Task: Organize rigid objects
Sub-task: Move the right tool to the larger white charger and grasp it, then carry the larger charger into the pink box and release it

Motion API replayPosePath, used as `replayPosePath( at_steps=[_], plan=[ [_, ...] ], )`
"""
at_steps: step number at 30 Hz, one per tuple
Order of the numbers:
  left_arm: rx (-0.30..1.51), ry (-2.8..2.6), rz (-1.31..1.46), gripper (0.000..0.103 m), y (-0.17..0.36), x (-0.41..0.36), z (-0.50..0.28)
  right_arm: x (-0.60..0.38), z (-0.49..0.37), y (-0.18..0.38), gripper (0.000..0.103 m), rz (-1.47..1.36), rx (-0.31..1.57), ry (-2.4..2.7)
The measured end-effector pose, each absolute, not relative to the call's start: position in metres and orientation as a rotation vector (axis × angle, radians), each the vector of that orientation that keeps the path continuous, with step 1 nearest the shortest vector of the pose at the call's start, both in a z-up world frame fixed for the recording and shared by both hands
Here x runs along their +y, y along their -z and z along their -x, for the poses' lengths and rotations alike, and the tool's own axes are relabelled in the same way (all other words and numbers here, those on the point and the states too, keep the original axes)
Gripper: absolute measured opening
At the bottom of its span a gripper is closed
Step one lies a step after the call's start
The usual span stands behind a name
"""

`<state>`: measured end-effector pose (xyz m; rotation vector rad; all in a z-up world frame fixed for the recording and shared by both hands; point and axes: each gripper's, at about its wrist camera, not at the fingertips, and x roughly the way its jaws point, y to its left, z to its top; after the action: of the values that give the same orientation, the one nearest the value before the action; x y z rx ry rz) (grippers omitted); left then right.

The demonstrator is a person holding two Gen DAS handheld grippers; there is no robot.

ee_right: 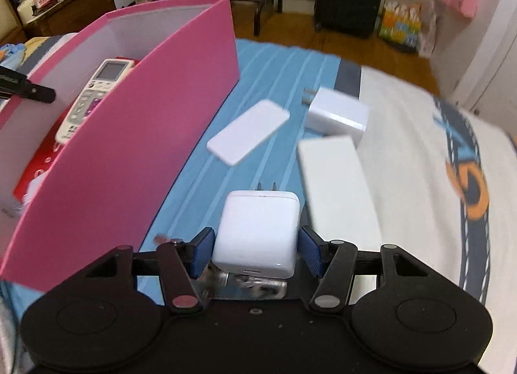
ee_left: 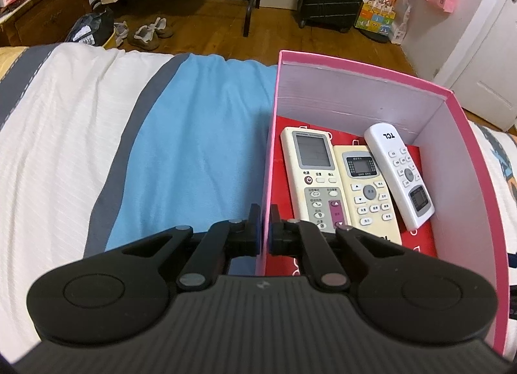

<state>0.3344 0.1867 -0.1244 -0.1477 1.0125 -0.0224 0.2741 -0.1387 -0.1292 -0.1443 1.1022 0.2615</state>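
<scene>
The small white square plug-in charger point(ee_right: 258, 232) lay on the blue striped bedspread point(ee_right: 194, 186), just beside the tall pink cardboard box point(ee_right: 135, 148), and sat between the blue pads of the right gripper point(ee_right: 257, 253). Those pads stood open on either side of it, with a slight gap visible on each flank. The left gripper point(ee_left: 265, 228) was clamped on the box's near wall (steadying it, apparently). Three white remote controls point(ee_left: 342, 180) already lay inside. The step in hand looked like picking up the charger; next, the pads would need to close squarely before lifting it over the wall.
</scene>
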Motion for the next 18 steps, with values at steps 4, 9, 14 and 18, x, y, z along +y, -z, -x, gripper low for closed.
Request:
replayPosePath(
  at_steps=[4, 9, 14, 18],
  plan=[
    [1.013, 0.023, 0.151, 0.004, 0.125, 0.186, -0.334, -0.139, -0.278, 0.133, 0.062, 0.130, 1.114, -0.263],
    [1.012, 0.022, 0.148, 0.004, 0.126, 0.187, -0.334, -0.131, -0.289, 0.151, 0.061, 0.207, 1.076, -0.272],
    [1.013, 0.023, 0.151, 0.004, 0.127, 0.187, -0.334, -0.145, -0.285, 0.141, 0.061, 0.106, 1.067, -0.251],
    [1.014, 0.025, 0.154, 0.004, 0.128, 0.186, -0.334, -0.155, -0.275, 0.128, 0.061, 0.016, 1.018, -0.225]
  ],
)
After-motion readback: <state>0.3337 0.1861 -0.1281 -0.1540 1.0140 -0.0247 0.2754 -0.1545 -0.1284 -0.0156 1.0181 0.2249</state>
